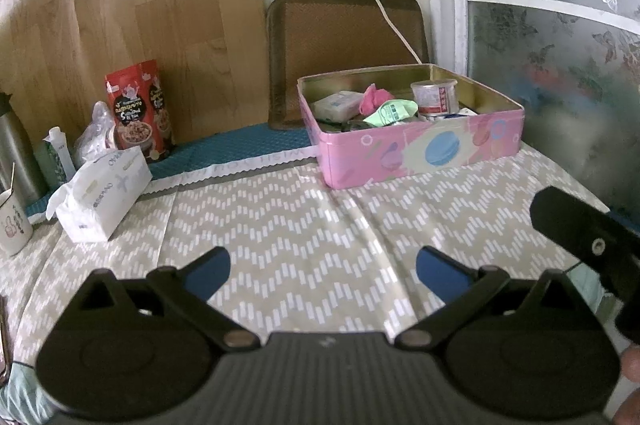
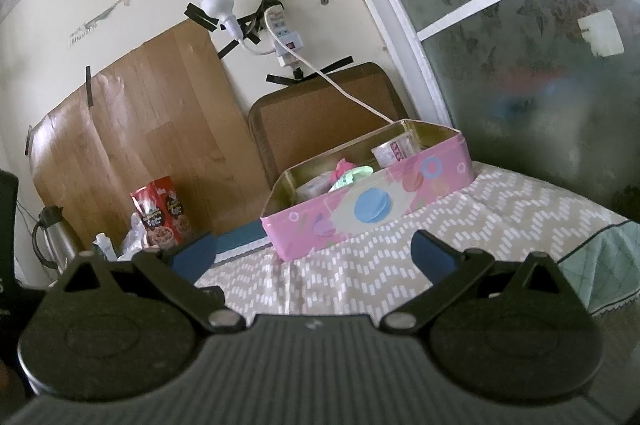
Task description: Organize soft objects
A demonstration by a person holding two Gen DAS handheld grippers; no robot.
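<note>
At the left edge of the left wrist view a white cup [image 1: 12, 225] stands beside a tissue pack [image 1: 104, 197] and a red snack bag [image 1: 140, 113] on the chevron-cloth tabletop [image 1: 300, 225]. Right of centre sits the pink tin [image 1: 416, 153], holding a pink soft cloth [image 1: 374, 97] among packets and a small can [image 1: 434, 97]. Left tongs [image 1: 323, 267] and right tongs [image 2: 314, 253] both gape empty above the tabletop.

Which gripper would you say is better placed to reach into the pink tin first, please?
Probably the left gripper: open, empty, looking down into the pink tin at the pink cloth. The right gripper, also open, sits lower, seeing mostly the wall.
</note>
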